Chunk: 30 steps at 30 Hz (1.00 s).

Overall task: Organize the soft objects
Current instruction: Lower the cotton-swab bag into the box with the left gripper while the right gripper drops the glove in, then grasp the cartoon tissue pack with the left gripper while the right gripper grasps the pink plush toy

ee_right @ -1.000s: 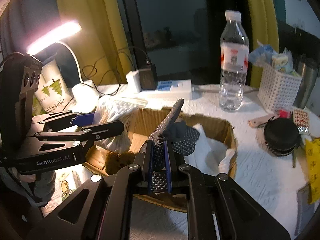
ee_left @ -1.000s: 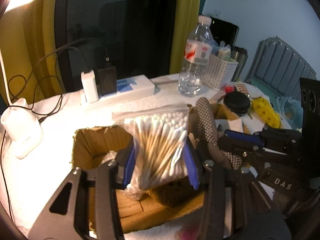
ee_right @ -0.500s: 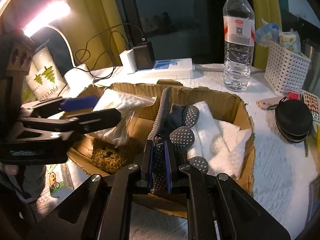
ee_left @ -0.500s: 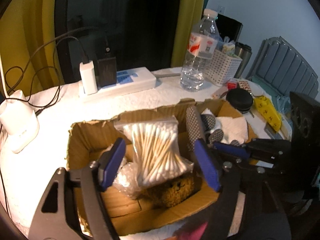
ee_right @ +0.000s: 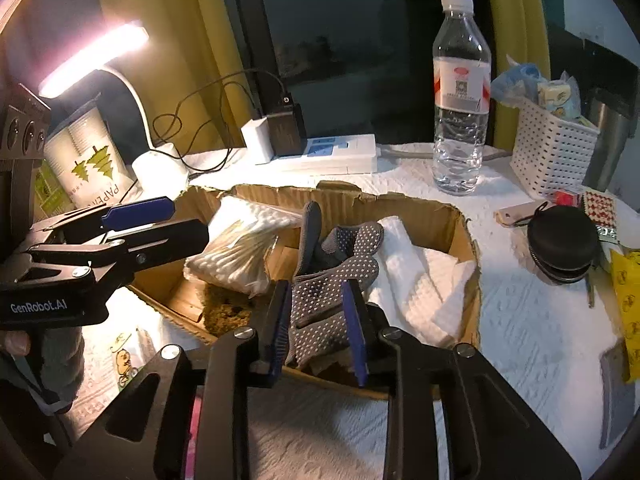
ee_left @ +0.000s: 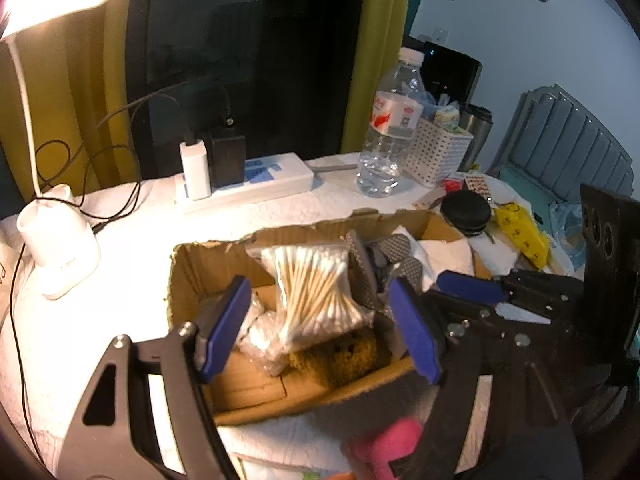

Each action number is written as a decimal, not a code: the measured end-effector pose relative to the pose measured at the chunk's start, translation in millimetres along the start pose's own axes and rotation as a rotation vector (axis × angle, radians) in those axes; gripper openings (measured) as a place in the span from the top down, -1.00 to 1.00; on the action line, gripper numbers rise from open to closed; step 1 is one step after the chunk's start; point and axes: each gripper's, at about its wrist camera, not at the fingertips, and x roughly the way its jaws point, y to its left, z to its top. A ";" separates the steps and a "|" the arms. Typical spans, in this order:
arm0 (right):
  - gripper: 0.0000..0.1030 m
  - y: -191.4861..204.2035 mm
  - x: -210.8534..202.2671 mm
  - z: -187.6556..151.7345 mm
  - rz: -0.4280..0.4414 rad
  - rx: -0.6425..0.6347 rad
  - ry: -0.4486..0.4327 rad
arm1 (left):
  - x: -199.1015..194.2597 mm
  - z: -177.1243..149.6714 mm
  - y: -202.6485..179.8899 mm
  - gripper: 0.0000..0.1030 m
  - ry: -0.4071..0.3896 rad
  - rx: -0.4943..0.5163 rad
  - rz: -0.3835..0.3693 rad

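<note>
An open cardboard box (ee_left: 192, 264) holds a bag of cotton swabs (ee_left: 316, 284), a brown sponge (ee_left: 340, 356), a grey dotted glove (ee_right: 332, 280) and a folded white towel (ee_right: 416, 276). My left gripper (ee_left: 316, 328) hangs open just above the box's near side, with the swab bag lying free beyond its blue pads. My right gripper (ee_right: 316, 324) is at the box's front edge and its jaws are opening. The glove rests in the box between the pads, slack and spread out. In the right wrist view the left gripper (ee_right: 188, 220) reaches in from the left over the box (ee_right: 400, 208).
A water bottle (ee_right: 460, 100), a white perforated basket (ee_right: 552, 156) and a power strip with chargers (ee_right: 328, 152) stand behind the box. A lit desk lamp's base (ee_left: 56, 240) is at the left. A black round case (ee_right: 564, 240) and a yellow packet (ee_right: 628, 300) lie at the right.
My left gripper let go of the swab bag, which now lies in the box, and drew back. My right gripper lowered the glove into the box and its pads spread apart.
</note>
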 end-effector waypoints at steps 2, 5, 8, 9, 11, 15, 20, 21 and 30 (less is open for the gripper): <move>0.45 3.3 -5.8 -0.9 -0.003 -0.002 -0.007 | -6.5 -2.2 -1.7 -0.42 -0.008 0.002 -0.003; 0.44 9.0 -15.5 -2.5 -0.010 -0.006 -0.019 | -16.5 -5.7 -3.9 -0.42 -0.020 0.005 -0.009; 0.44 15.1 -26.1 -4.9 -0.015 -0.009 -0.031 | -26.0 -9.4 -5.2 -0.42 -0.030 0.007 -0.017; 0.44 16.4 -28.1 -5.6 -0.015 -0.010 -0.033 | -28.8 -10.8 -5.7 -0.42 -0.033 0.008 -0.017; 0.44 20.3 -33.5 -7.6 -0.019 -0.012 -0.038 | -35.7 -14.6 -6.0 -0.42 -0.040 0.010 -0.016; 0.43 28.3 -43.7 -12.2 -0.023 -0.020 -0.045 | -48.0 -22.7 -4.6 -0.42 -0.049 0.012 -0.015; 0.41 38.8 -52.7 -18.3 -0.027 -0.028 -0.049 | -59.5 -34.8 -3.6 -0.43 -0.050 0.010 -0.015; 0.37 41.7 -54.5 -19.8 -0.027 -0.030 -0.050 | -61.7 -37.3 -3.3 -0.43 -0.050 0.008 -0.015; 0.20 60.1 -60.5 -32.3 -0.020 -0.037 -0.046 | -74.6 -60.2 3.9 -0.43 -0.037 -0.002 -0.012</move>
